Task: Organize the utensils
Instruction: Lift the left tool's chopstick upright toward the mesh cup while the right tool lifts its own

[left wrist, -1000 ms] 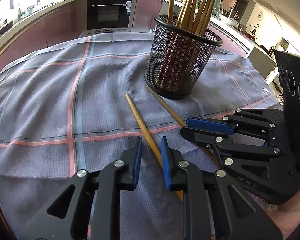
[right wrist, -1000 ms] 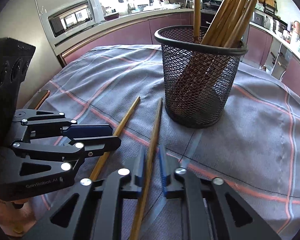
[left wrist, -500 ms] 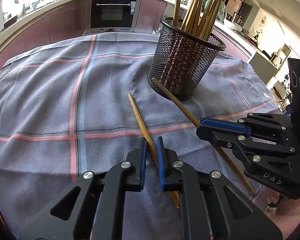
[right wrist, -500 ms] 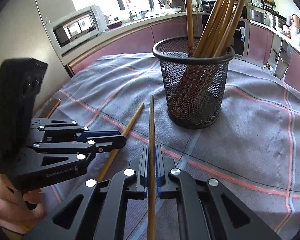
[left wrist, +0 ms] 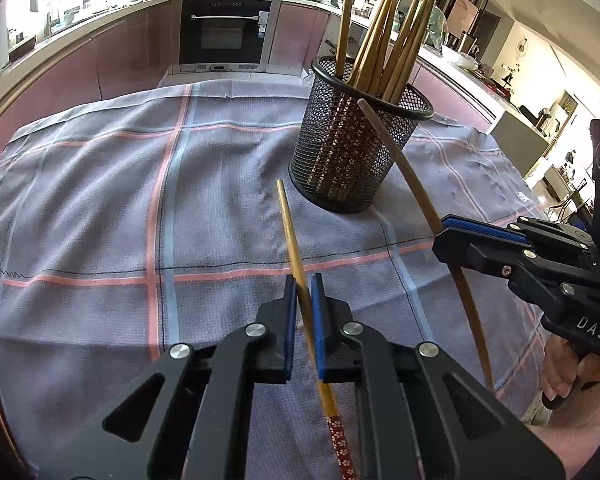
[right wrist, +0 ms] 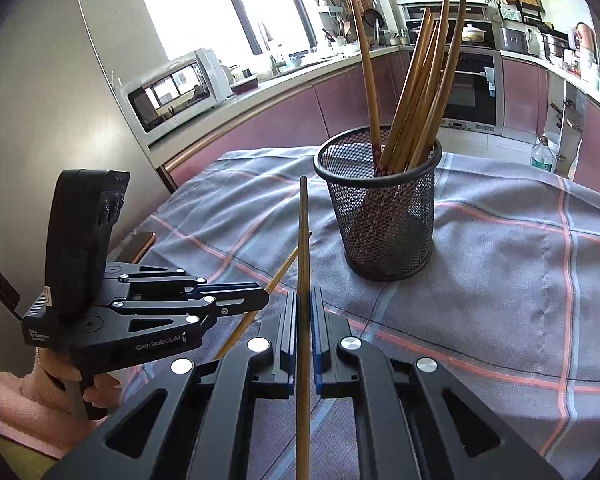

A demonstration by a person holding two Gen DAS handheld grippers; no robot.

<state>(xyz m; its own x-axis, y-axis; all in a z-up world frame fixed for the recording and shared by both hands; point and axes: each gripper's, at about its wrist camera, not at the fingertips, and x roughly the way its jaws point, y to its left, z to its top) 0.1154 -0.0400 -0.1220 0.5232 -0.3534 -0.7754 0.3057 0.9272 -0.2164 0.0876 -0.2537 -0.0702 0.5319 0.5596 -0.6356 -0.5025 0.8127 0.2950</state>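
The right claw [right wrist: 304, 316] pinches one chopstick [right wrist: 303, 264] between its blue pads. The stick runs along the pointing line of this claw, and its free tip rises forward toward the mesh cup [right wrist: 380, 208]. In the right wrist view the tip ends just left of the cup's rim and a little lower than it. In the left wrist view the same stick [left wrist: 404, 168] crosses in front of the cup wall, so I judge that it is lifted off the cloth [left wrist: 100, 200].

The left claw [left wrist: 302, 300] has just been closing, and now its pads press on the second chopstick [left wrist: 290, 232]. This stick also lies along the line of its claw, with the thin tip forward and the patterned red end behind the pads. It points to the left foot of the cup and seems low, near the cloth; I cannot tell if its tip touches it.

The cup stands upright on the table, ahead of both claws, already holding a bundle of chopsticks [right wrist: 416, 92]. The right claw's stick is the higher one and reaches closer to the rim. To drop in, its tip must rise above the rim and move right.
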